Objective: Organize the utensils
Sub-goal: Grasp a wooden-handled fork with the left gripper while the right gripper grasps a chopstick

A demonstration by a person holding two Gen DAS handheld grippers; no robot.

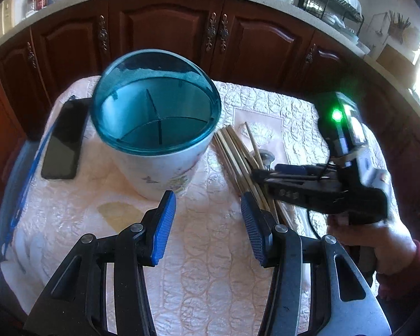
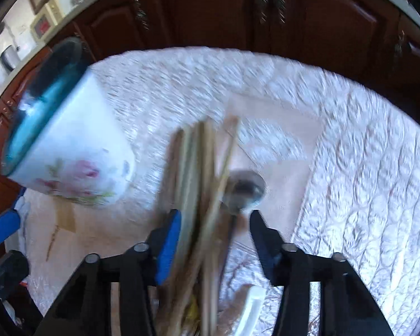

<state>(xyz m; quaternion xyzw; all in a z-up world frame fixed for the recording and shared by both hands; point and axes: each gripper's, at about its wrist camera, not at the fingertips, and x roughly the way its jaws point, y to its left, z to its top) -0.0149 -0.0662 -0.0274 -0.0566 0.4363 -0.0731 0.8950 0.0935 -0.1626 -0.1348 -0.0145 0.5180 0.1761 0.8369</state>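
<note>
A white floral utensil holder with a blue rim (image 1: 156,128) stands on the quilted cloth (image 1: 210,252); it is empty and also shows in the right wrist view (image 2: 70,151). A bundle of wooden chopsticks (image 1: 238,159) lies to its right beside a metal spoon (image 1: 266,158). My left gripper (image 1: 208,226) is open and empty in front of the holder. My right gripper (image 2: 214,224) is open, low over the chopsticks (image 2: 198,173) and spoon (image 2: 245,190), which lie between its fingers. The right wrist view is motion-blurred.
A black phone (image 1: 64,142) and a blue cord (image 1: 28,179) lie left of the holder. Dark wooden cabinets (image 1: 210,33) stand behind the table under a counter with a dish rack (image 1: 330,5). A white utensil handle (image 2: 252,308) lies near the right gripper.
</note>
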